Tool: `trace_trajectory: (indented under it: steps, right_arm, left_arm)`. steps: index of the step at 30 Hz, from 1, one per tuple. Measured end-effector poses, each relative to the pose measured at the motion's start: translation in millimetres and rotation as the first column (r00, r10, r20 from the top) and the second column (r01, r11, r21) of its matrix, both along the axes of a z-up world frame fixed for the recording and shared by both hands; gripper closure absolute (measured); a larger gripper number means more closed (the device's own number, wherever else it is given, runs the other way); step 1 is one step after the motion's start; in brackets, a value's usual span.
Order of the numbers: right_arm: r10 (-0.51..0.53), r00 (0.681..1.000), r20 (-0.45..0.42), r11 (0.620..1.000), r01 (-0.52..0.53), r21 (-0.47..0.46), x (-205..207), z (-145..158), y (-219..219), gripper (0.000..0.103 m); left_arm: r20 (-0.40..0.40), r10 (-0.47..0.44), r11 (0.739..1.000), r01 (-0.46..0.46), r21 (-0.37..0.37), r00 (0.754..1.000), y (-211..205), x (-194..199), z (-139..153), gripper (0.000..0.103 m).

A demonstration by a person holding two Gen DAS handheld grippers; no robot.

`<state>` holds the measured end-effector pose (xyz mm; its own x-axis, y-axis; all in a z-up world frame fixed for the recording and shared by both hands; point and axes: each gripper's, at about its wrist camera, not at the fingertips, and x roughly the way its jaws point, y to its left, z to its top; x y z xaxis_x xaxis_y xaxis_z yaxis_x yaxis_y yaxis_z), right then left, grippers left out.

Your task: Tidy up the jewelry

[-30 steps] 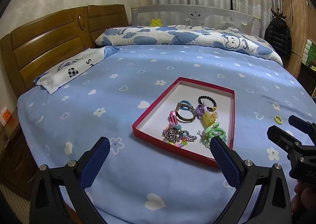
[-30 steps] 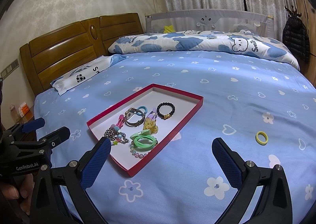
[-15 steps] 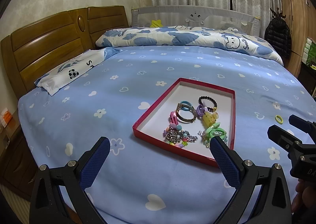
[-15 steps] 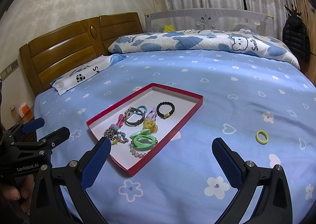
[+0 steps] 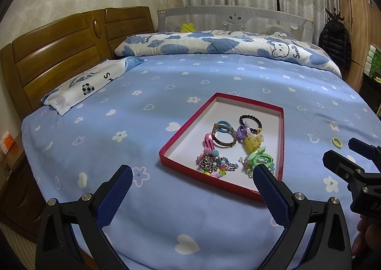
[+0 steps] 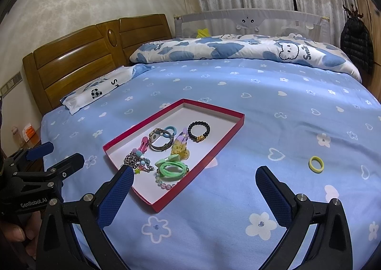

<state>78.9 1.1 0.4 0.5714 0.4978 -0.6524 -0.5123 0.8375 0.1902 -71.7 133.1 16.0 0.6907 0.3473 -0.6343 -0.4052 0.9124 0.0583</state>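
A red tray (image 6: 234,127) sits on the blue bed (image 6: 273,94). Most of the jewelry is in it: a black bead bracelet (image 6: 199,130), a watch (image 6: 160,139), a blue ring (image 6: 170,130), a pink clip (image 6: 143,143), a yellow charm (image 6: 180,150), a chain (image 6: 135,161) and green hair ties (image 6: 171,167).

One yellow hair tie (image 6: 316,164) lies alone on the bed, well apart from the tray, off to its right.

The left gripper (image 5: 191,178) hangs near the front edge of the tray, with its jaws wide open and nothing in them. The right gripper (image 6: 194,179) hangs over the bed between the tray and the yellow hair tie, jaws wide open too, holding nothing.

It looks like the job is almost done, and the step in hand is getting the last piece. The right gripper is the closer one. I think it needs to go right and down to the yellow hair tie, close on its thin edge, and carry it to the tray. The tie is small and lies flat on soft cloth, so the fingers may pinch the sheet too.
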Motion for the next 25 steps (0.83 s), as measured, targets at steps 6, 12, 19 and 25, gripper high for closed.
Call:
trace_trajectory:
  steps: [6,12,19,25]
  right_arm:
    - [0.0,1.0,-0.001,1.0,0.0,0.0,1,0,1,0.0]
    - [0.0,1.0,-0.005,1.0,0.0,0.0,0,-3,-2,0.0]
    - [0.0,1.0,-0.011,1.0,0.0,0.0,0,-7,-2,0.0]
    - [0.003,1.0,-0.027,1.0,-0.003,0.0,3,-12,0,0.0]
  left_arm:
    - [-0.001,0.0,1.0,0.0,0.0,1.0,0,0,0,0.001]
    - [-0.002,-0.001,1.0,0.001,0.0,1.0,0,2,-3,0.001]
    - [-0.004,0.0,1.0,0.0,0.006,1.0,0,5,-6,0.001]
    - [-0.012,-0.003,1.0,0.003,-0.001,1.0,-2,10,-8,0.001]
